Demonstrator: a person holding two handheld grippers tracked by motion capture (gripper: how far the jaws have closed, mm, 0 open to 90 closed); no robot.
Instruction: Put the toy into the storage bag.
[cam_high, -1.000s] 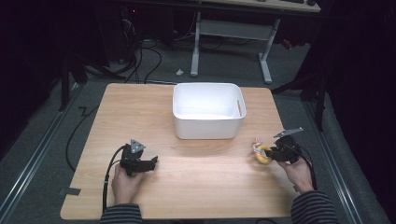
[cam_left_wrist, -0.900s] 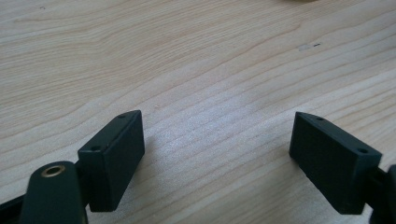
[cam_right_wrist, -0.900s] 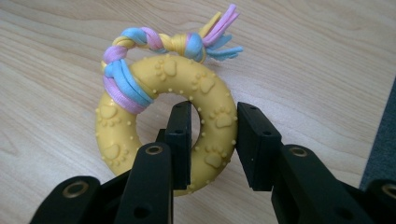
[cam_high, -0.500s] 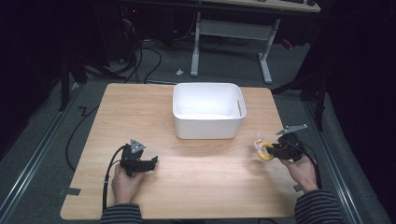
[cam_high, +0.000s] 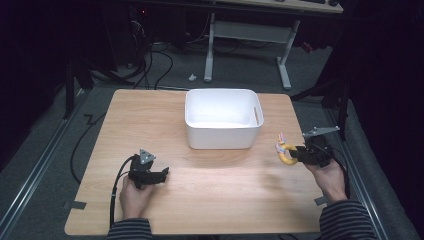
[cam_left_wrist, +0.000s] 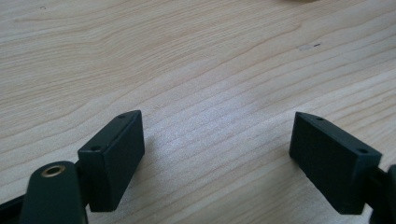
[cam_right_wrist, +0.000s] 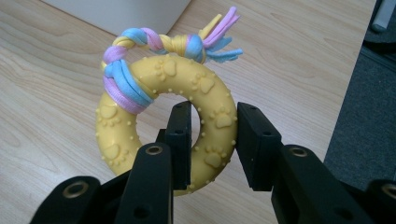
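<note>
Right gripper view: the right claw (cam_right_wrist: 210, 140) is seen clenched on the yellow ring toy (cam_right_wrist: 163, 126), one jaw passed through the hole and the other pressed on the outer rim.
Grasped thing: a studded rubber ring with paw prints, bound at the top with a braided pink, blue and yellow rope (cam_right_wrist: 154, 44) ending in a frayed tassel.
Position of toy: in the high view the ring toy (cam_high: 286, 154) is held clear of the table (cam_high: 225, 200), near its right edge, well apart from the white bin (cam_high: 222, 120) at the table's middle rear.
Left claw: the left claw (cam_left_wrist: 217, 149) is released, jaws spread wide over bare wood, nothing between them; it is seen resting low on the table at front left (cam_high: 161, 174).
Risk, slip: only a narrow section of the ring is gripped; the studded, rounded rubber could probably rotate or be squeezed out if the claw is swung quickly.
Risk, snag: the loose tassel could be caught on the bin rim if the toy is carried across too low.
Right hand pose: the right hand (cam_high: 330, 175) is held palm-up under the gripper, which is pointed leftward and roughly level.
Left hand pose: the left hand (cam_high: 132, 195) is laid on the table behind its gripper.
</note>
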